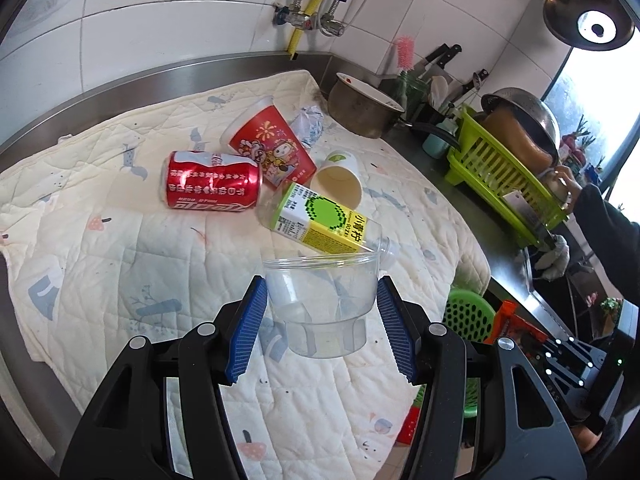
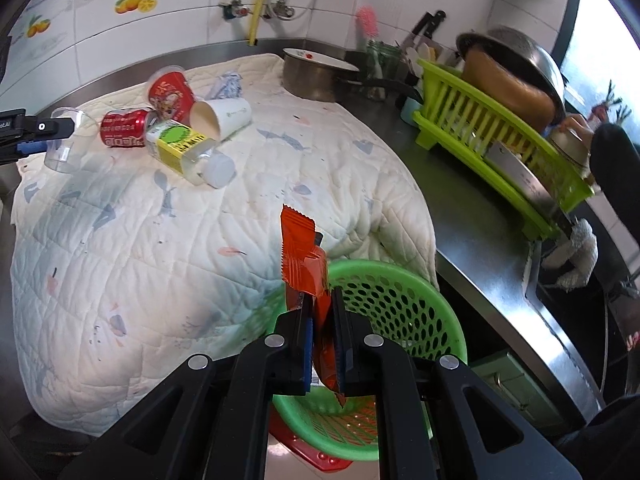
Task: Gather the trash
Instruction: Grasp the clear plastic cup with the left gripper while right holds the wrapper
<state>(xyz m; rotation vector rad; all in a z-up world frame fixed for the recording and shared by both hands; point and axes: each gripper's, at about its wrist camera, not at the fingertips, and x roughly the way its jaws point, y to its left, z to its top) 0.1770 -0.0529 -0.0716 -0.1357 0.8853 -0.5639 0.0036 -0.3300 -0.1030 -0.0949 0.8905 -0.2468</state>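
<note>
My left gripper (image 1: pixel 322 294) is shut on a clear plastic cup (image 1: pixel 320 304), held above the quilted cloth (image 1: pixel 120 260). Beyond it lie a red cola can (image 1: pixel 210 186), a red paper cup (image 1: pixel 268 148), a white paper cup (image 1: pixel 338 180), a clear bottle with a yellow-green label (image 1: pixel 320 222) and crumpled paper (image 1: pixel 308 124). My right gripper (image 2: pixel 320 312) is shut on an orange snack wrapper (image 2: pixel 302 256), held above the green perforated basket (image 2: pixel 404 304). The left gripper with the cup shows in the right wrist view (image 2: pixel 60 140).
A steel pot (image 2: pixel 312 72) stands at the back of the steel counter (image 2: pixel 480 216). A green dish rack (image 2: pixel 500 148) with a metal bowl and a knife stands at the right. A person's arm (image 2: pixel 616 152) is at the far right. A red stool (image 2: pixel 320 456) is under the basket.
</note>
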